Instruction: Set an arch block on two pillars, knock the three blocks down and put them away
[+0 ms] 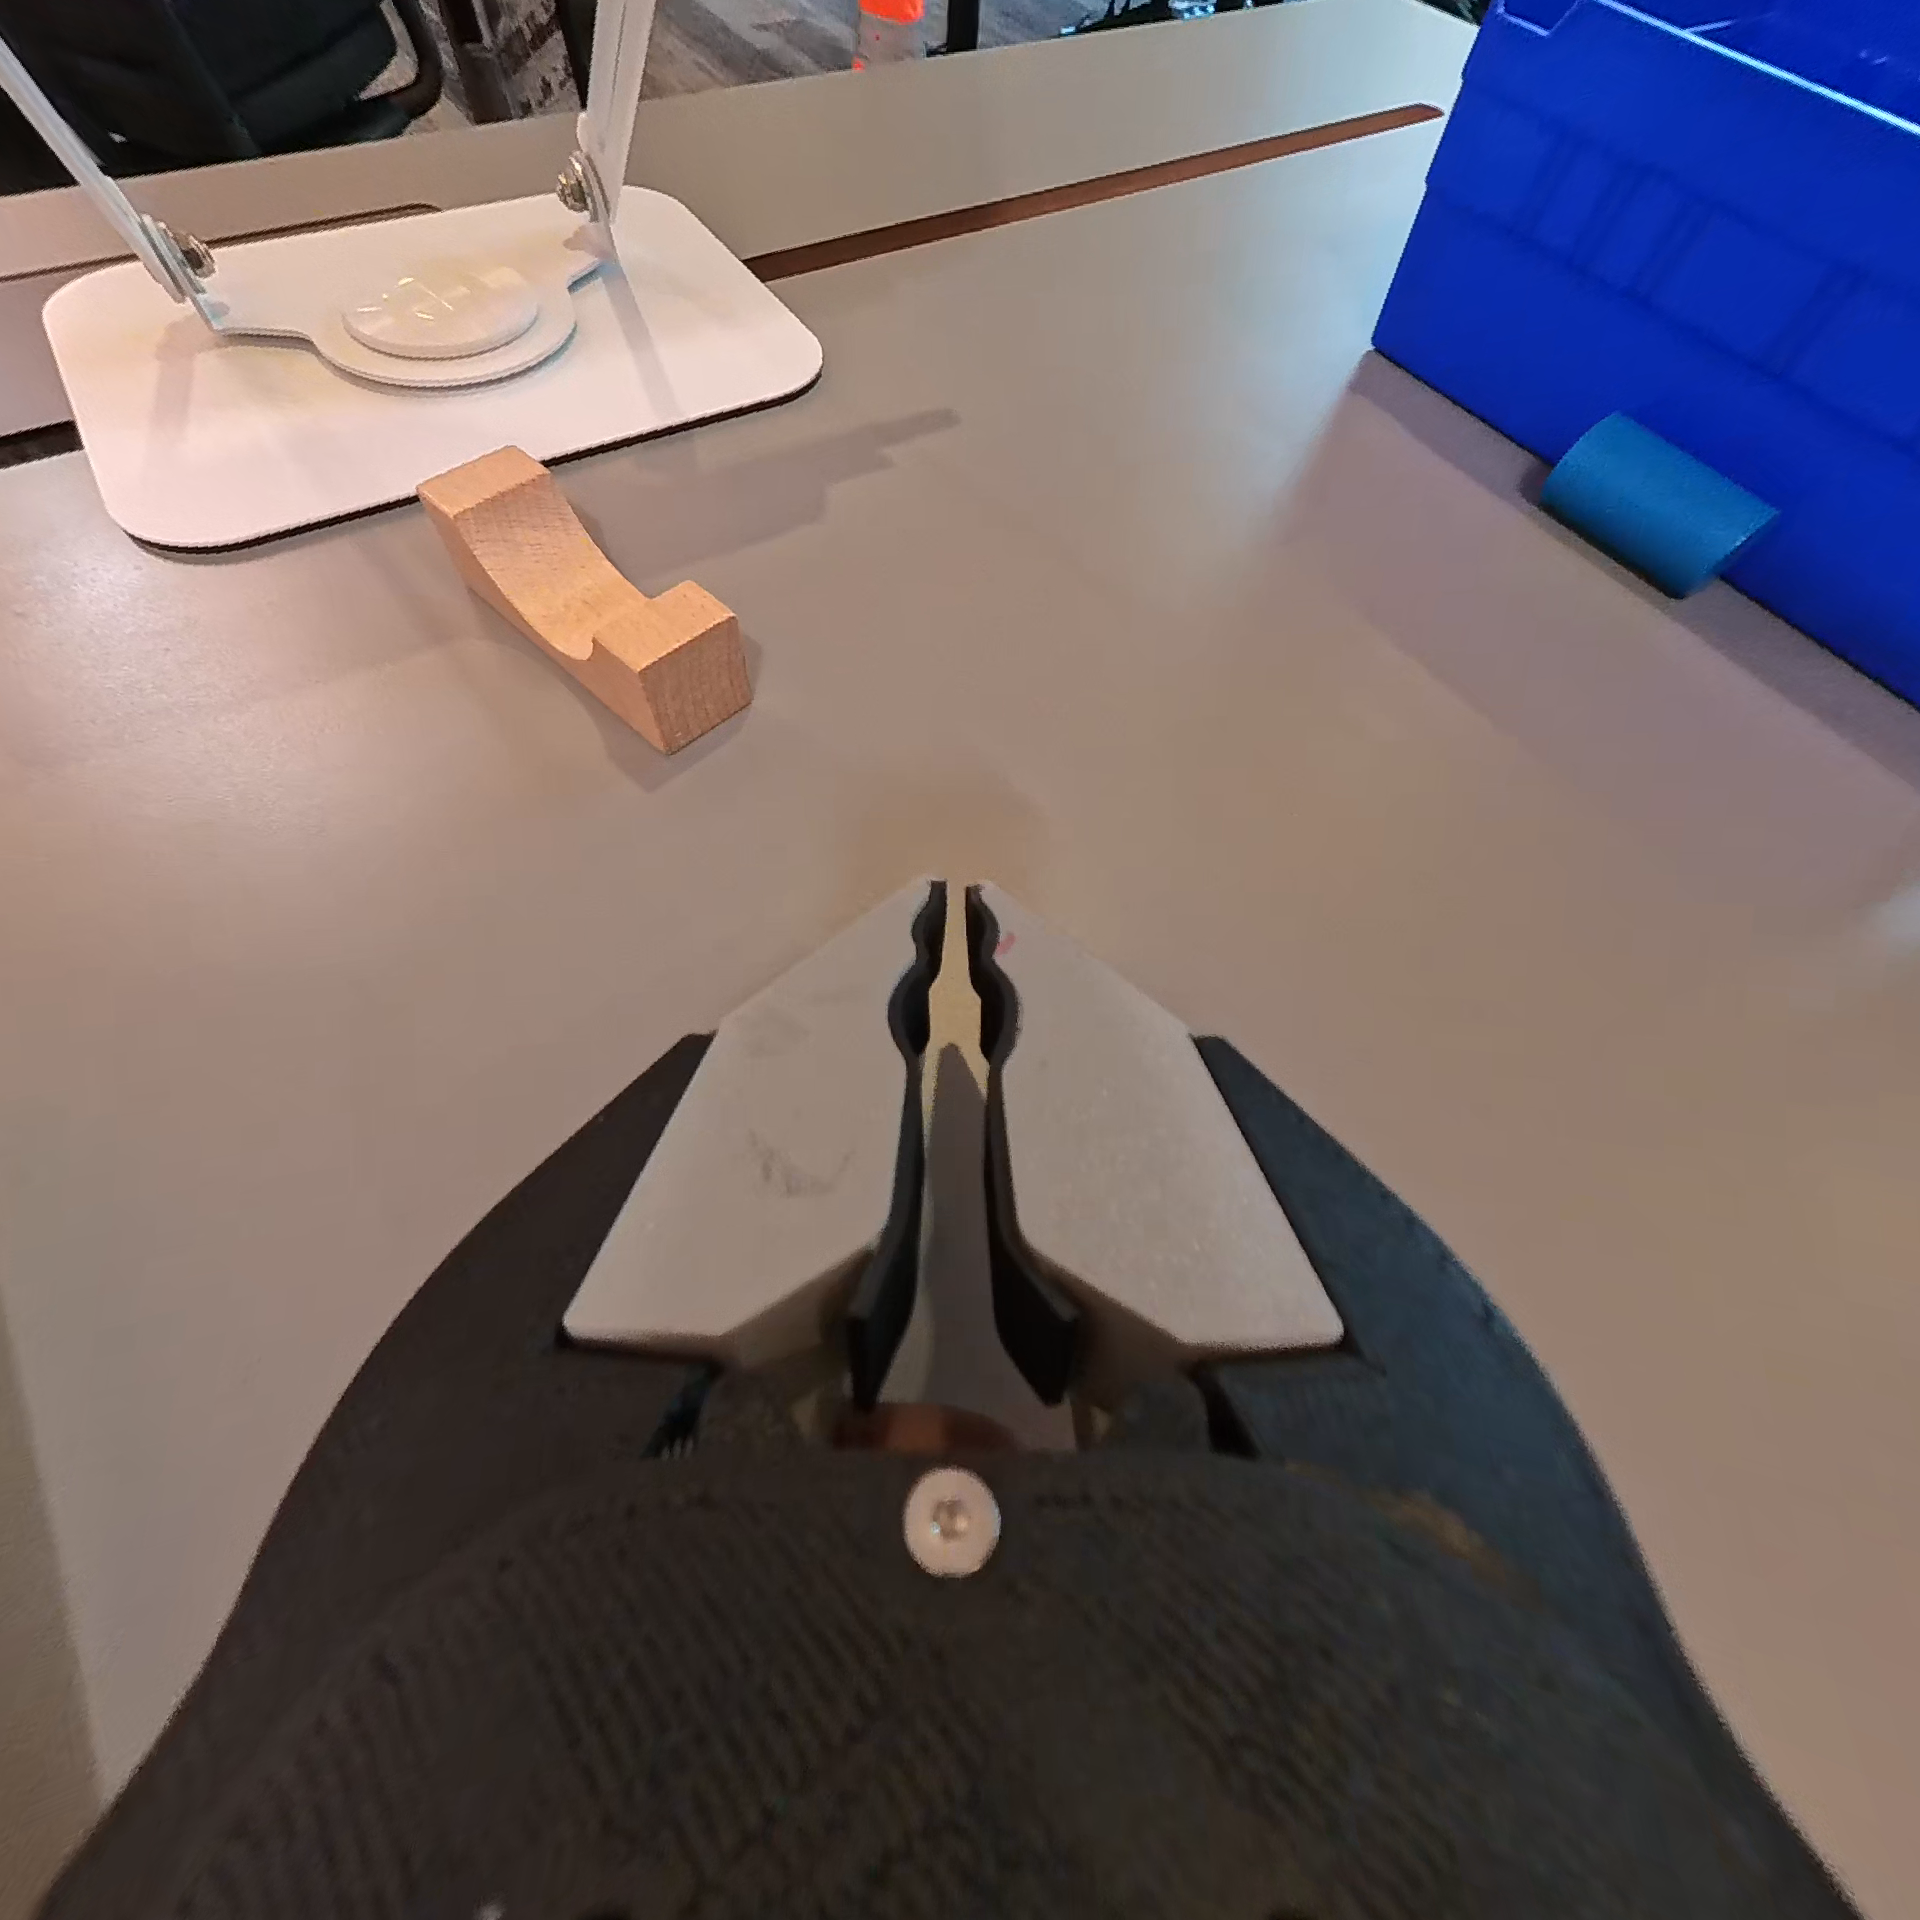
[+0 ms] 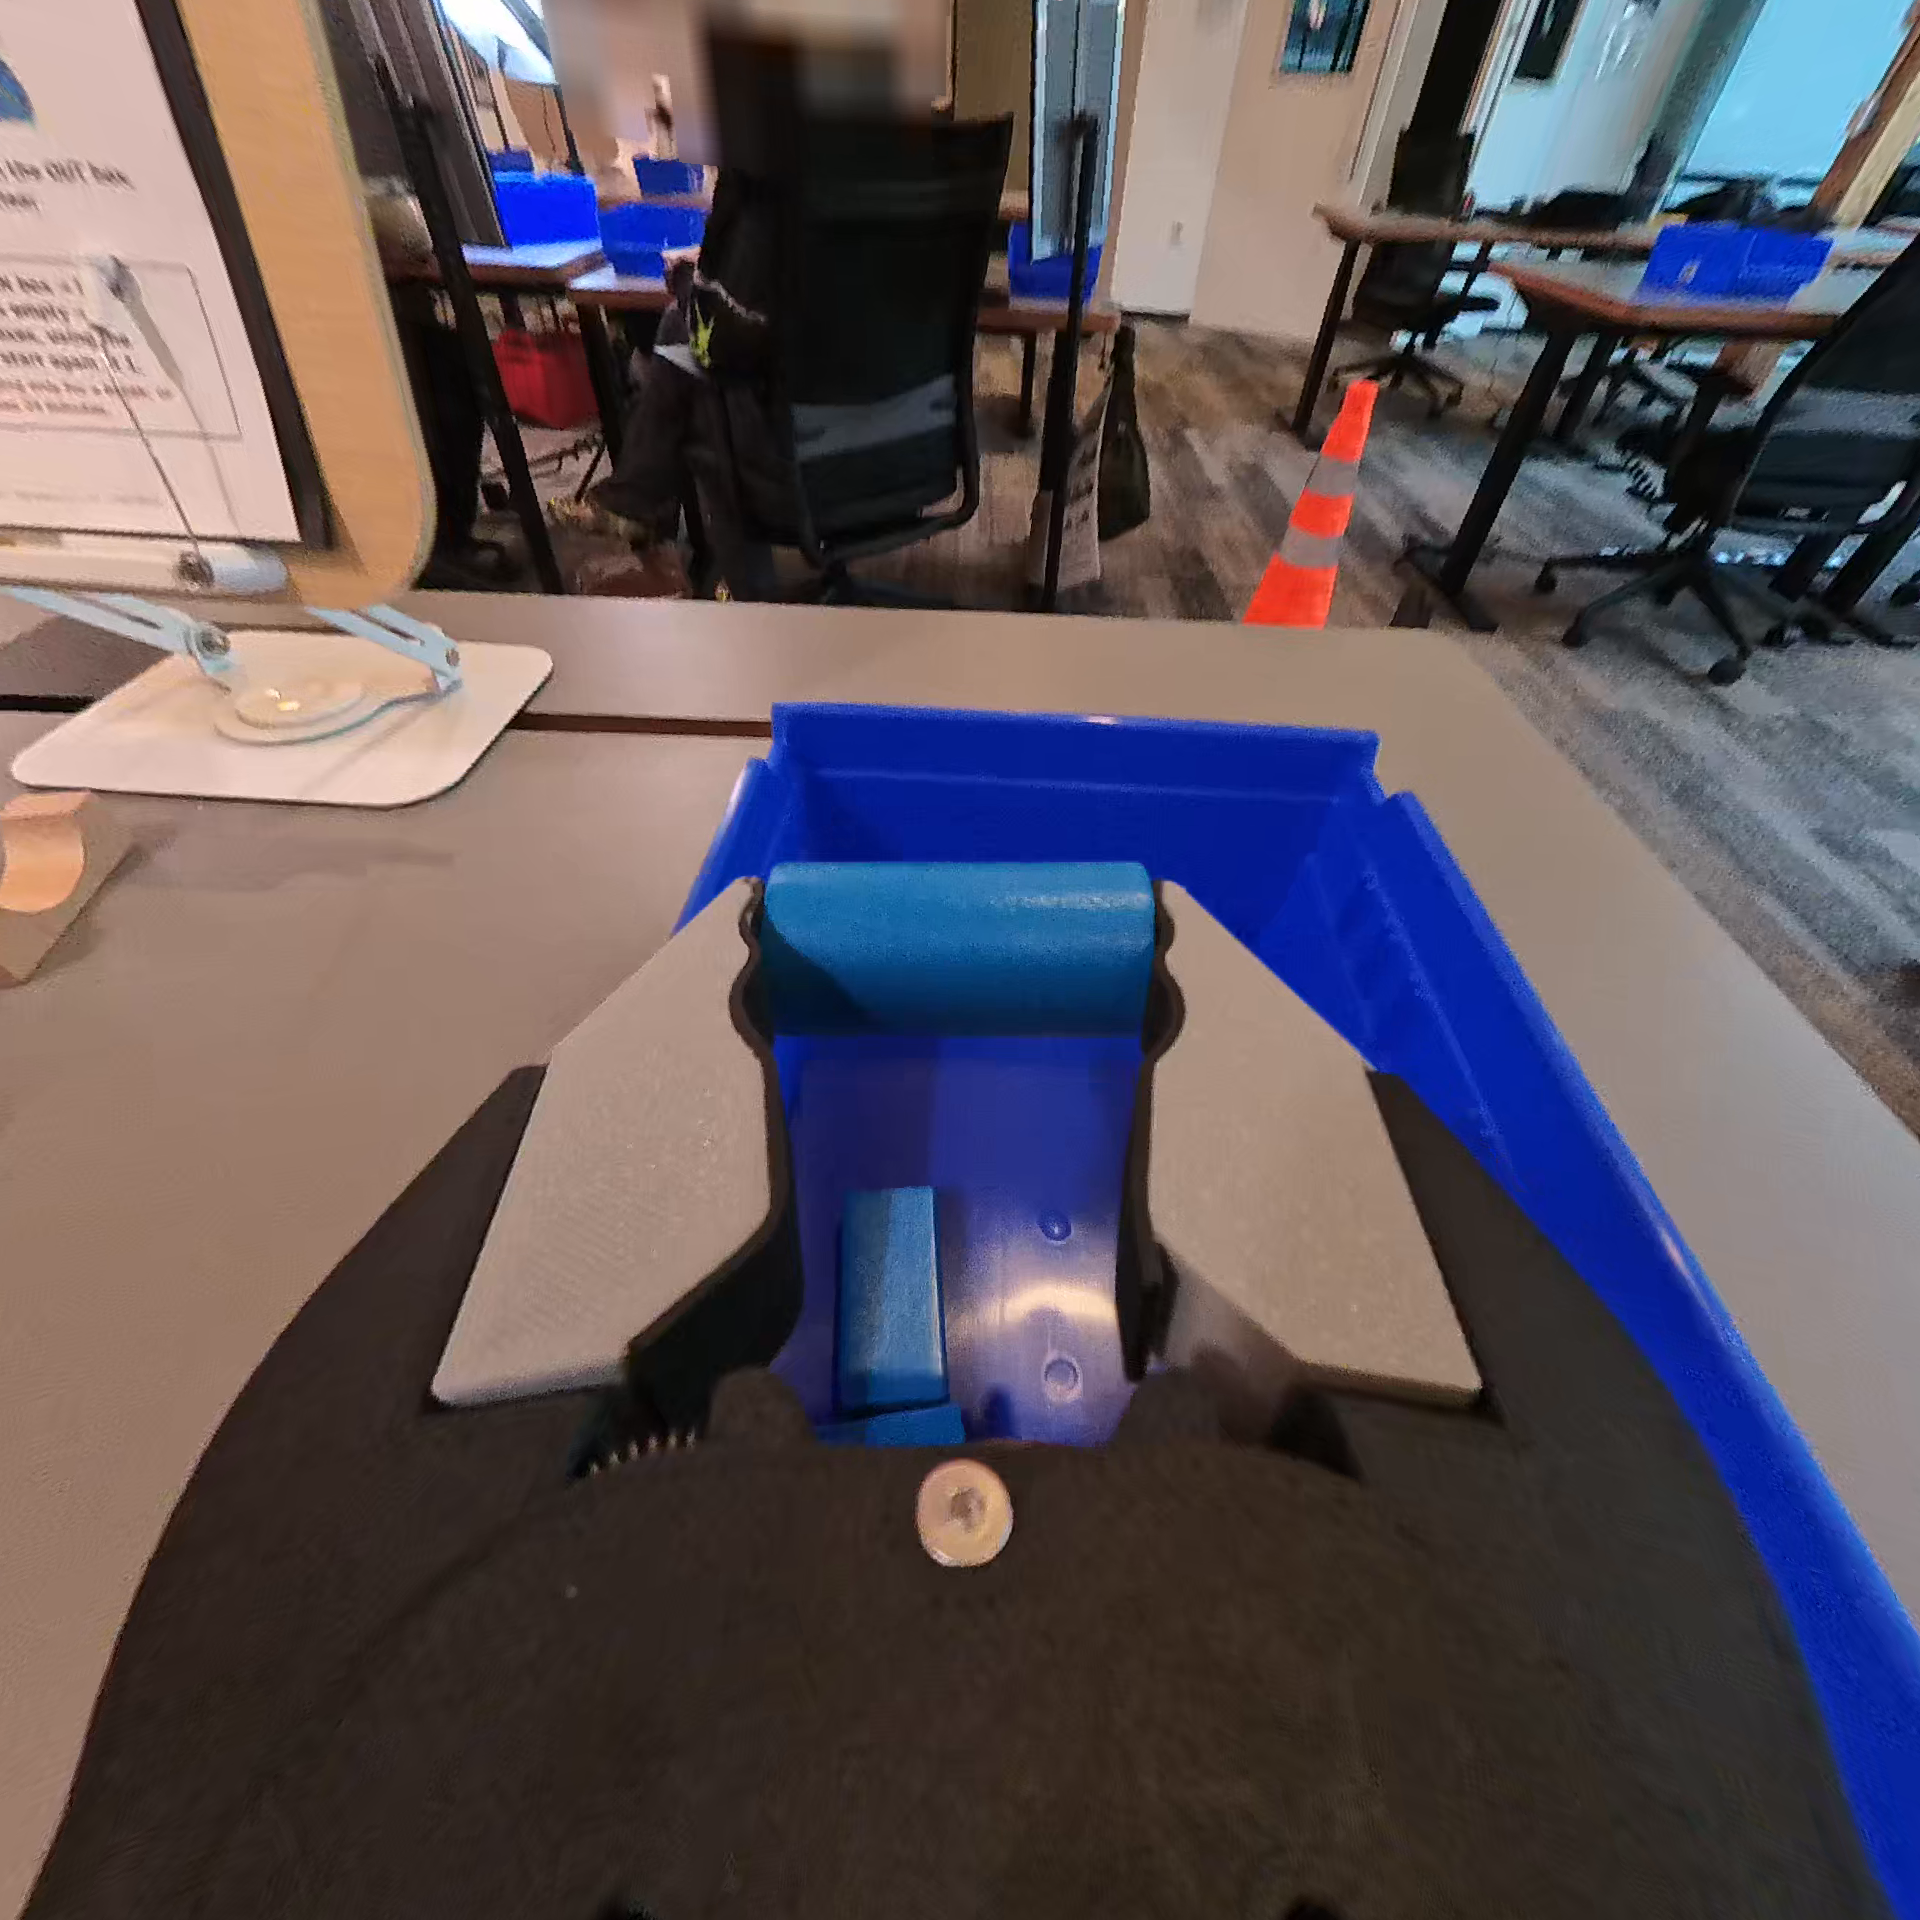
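Arch block [image 2: 31,894], seemingly, edge-cropped

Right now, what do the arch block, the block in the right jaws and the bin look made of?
Arch block: unfinished light wood, grain visible on its end face. Held block: matte teal-blue, likely painted wood; slightly grainy surface, core hidden. Bin: glossy blue moulded plastic, with highlights and ribs.

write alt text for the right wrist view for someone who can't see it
The right gripper holds a blue block crosswise between its fingers, above an open blue bin that already contains another blue block. The bin sits on a grey table, with a white stand base at far left.
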Demonstrator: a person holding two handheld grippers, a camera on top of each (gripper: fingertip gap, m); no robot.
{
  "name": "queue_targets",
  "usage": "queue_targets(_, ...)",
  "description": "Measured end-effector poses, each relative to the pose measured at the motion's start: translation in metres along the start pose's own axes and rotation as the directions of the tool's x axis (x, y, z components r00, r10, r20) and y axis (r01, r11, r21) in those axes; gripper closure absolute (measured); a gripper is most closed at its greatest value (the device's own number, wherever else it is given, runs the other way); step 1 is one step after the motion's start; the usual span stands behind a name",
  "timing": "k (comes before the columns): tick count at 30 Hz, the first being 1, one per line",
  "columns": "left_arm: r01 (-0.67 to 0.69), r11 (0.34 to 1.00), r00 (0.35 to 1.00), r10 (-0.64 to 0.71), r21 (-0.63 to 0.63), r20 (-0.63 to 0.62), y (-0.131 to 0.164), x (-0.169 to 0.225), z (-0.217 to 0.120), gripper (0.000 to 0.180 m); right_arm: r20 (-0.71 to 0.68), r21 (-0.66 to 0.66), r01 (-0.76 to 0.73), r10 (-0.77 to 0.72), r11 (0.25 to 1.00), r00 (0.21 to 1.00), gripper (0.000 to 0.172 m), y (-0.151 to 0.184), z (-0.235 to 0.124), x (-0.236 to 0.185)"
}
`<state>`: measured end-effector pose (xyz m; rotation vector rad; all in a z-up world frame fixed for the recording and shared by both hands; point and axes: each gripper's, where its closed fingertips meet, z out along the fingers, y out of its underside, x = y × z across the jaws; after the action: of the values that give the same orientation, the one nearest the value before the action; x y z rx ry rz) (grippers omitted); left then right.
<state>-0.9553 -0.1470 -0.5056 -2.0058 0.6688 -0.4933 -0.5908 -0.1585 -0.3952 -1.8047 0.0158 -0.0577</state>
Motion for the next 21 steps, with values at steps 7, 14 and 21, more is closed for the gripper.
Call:
queue_targets(7, -0.003, 1.0, 1.0, 0.003, 0.0, -0.005, 0.0, 0.002, 0.0, 0.179, 0.042, -0.138, 0.011, -0.006, 0.99, 0.999, 0.102, 0.029, 0.014, -0.008)
queue_targets(14, -0.004, 1.0, 1.0, 0.004, -0.004, -0.008, 0.001, 0.002, 0.0, 0.179, 0.081, -0.206, 0.025, -0.008, 0.978, 0.997, 0.102, 0.043, 0.02, -0.017)
queue_targets(21, -0.005, 1.0, 1.0, 0.005, -0.006, -0.011, 0.001, 0.003, 0.0, 0.179, 0.091, -0.321, 0.016, 0.014, 0.947, 0.996, 0.102, 0.064, 0.024, -0.019)
